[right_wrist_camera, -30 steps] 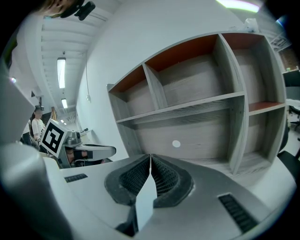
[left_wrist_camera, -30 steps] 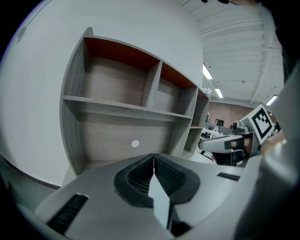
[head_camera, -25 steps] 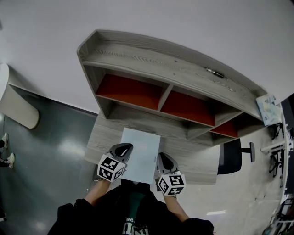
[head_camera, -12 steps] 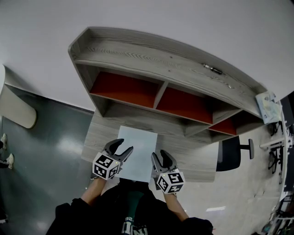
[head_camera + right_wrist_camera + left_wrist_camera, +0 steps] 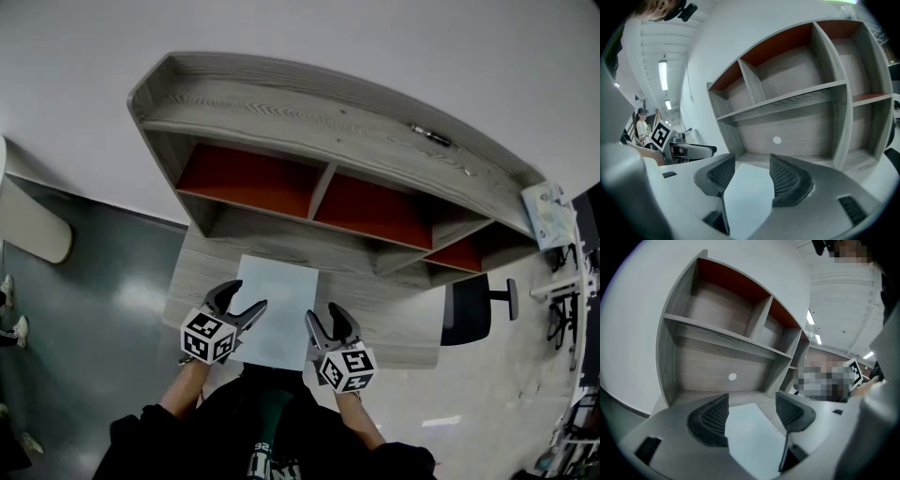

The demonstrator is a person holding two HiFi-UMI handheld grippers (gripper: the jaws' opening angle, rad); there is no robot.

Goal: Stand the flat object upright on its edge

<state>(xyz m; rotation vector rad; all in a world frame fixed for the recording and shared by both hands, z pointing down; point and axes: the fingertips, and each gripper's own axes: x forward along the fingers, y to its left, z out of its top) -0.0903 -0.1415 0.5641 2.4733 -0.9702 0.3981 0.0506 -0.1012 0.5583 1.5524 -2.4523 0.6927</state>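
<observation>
A flat pale-blue board [image 5: 277,312] lies face down on the wooden desk [image 5: 398,323], in front of the shelf unit. My left gripper [image 5: 241,302] sits at the board's near left edge; its jaws are opening and nothing is pressed between them. At the board's near right edge my right gripper [image 5: 327,320] has its jaws opening too, with no hold on anything. In the left gripper view the board [image 5: 751,434] shows flat on the desk beyond the left gripper [image 5: 751,414]. The right gripper view shows the same board [image 5: 746,199] past the right gripper [image 5: 751,174].
A grey wooden shelf unit [image 5: 328,112] with red back panels stands along the back of the desk. A small dark pen-like thing [image 5: 433,137] lies on its top. A black office chair [image 5: 476,314] stands at the right. The floor drops off at the desk's left.
Both grippers have gone from shut to open. They have drawn back a little toward the near edge of the board, which stays flat on the desk.
</observation>
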